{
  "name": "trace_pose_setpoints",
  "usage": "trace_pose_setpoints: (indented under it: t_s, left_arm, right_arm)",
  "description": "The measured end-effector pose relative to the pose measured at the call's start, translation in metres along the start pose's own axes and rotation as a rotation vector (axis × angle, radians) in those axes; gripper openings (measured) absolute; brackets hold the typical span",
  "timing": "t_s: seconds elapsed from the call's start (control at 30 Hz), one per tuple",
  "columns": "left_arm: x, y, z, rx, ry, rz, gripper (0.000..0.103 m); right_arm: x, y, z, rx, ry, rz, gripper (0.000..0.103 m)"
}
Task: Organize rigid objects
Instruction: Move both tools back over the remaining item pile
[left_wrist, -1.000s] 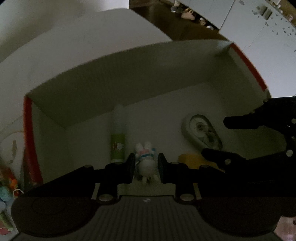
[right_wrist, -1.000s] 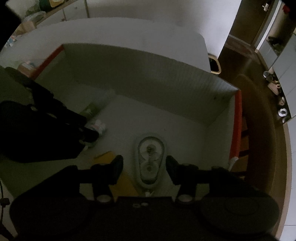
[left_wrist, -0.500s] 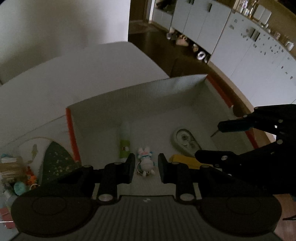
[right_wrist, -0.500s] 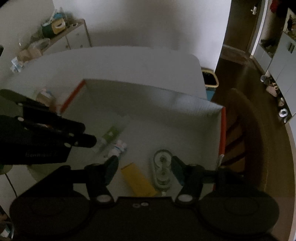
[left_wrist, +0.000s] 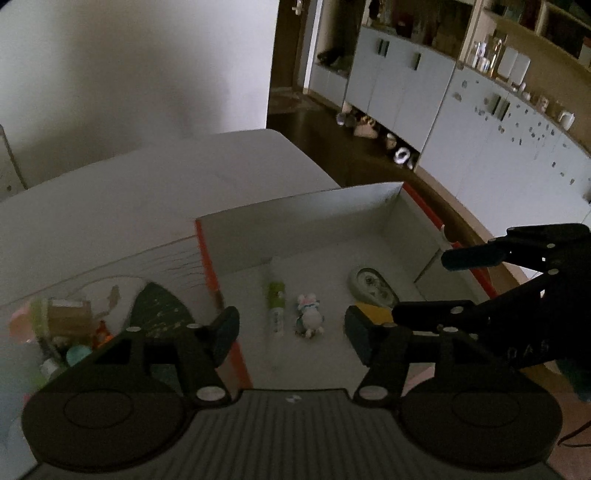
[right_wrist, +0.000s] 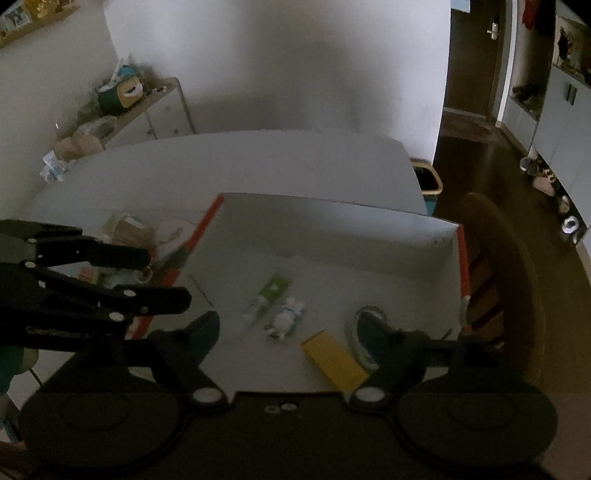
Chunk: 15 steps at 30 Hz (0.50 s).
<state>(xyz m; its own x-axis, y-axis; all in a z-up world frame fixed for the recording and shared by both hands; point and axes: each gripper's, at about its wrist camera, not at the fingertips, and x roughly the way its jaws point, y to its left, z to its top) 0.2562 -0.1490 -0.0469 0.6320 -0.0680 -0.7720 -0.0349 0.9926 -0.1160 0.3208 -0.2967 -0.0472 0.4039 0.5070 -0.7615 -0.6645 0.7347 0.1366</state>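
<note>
Now both claws hang wide open and empty, left gripper (left_wrist: 291, 326) and right gripper (right_wrist: 290, 328), above the box (left_wrist: 295, 218) mid-frame.

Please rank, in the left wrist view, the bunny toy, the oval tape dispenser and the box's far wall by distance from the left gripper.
From the left gripper:
1. Bunny toy, just ahead between the jaws.
2. Oval tape dispenser, farther, to the right.
3. Box's far wall, at the back.

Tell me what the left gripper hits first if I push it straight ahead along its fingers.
Most likely the small bunny figure on the floor of the box. It lies between the open fingers of the left gripper, with the green-labelled tube just to its left. Depth is hard to judge through the fisheye.
</note>
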Motion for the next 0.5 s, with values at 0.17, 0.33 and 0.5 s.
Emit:
trace_pose_setpoints:
  t_s: [0.17, 0.33, 0.5]
  left_arm:
    - [-0.027, 0.02, -0.015, -0.009, -0.049, -0.005, 0.067]
    - [-0.053, 0.047, -0.03, -0.015, -0.097, 0.009, 0.073]
    - [-0.075, 0.081, -0.048, -0.02, -0.144, 0.045, 0.081]
  right_arm:
    - [-0.007, 0.022, -0.003, 0.036, -0.048, 0.005, 0.086]
    - [-0.013, 0.048, -0.005, 0.068, -0.103, 0.029, 0.094]
    - [-0.013, 0.08, -0.006, 0.083, -0.143, 0.069, 0.102]
